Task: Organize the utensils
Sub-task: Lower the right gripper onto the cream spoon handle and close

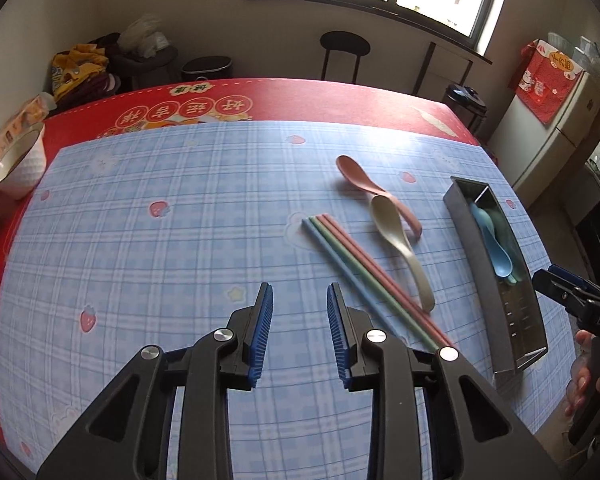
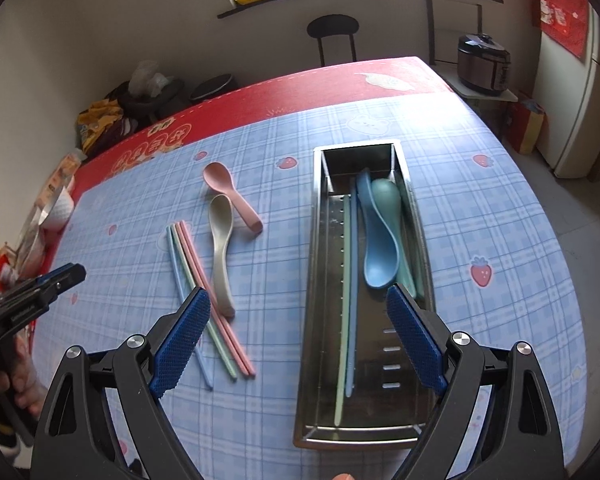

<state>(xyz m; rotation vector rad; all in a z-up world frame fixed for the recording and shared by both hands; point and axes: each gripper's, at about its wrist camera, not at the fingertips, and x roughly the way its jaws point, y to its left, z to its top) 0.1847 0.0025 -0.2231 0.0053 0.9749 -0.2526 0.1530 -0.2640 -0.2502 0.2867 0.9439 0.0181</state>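
A steel utensil tray (image 2: 318, 280) (image 1: 462, 216) lies on the blue checked cloth. In it are a blue spoon (image 2: 374, 240) (image 1: 494, 246), a green spoon (image 2: 388, 196) and two chopsticks (image 2: 350, 280). Left of the tray lie a pink spoon (image 2: 228, 188) (image 1: 360, 176), a beige spoon (image 2: 222, 248) (image 1: 400, 236) and several pastel chopsticks (image 2: 204, 292) (image 1: 364, 276). My right gripper (image 2: 298, 312) is open and empty, above the tray's near end. My left gripper (image 1: 300, 306) is open and empty, above the cloth near the chopsticks' near ends.
White bowls (image 1: 20, 164) and snack packets stand at the table's left edge. A red cloth (image 1: 300, 100) covers the far part of the table. A black stool (image 1: 344, 48), a rice cooker (image 2: 484, 64) and a fridge (image 1: 556, 136) stand beyond it.
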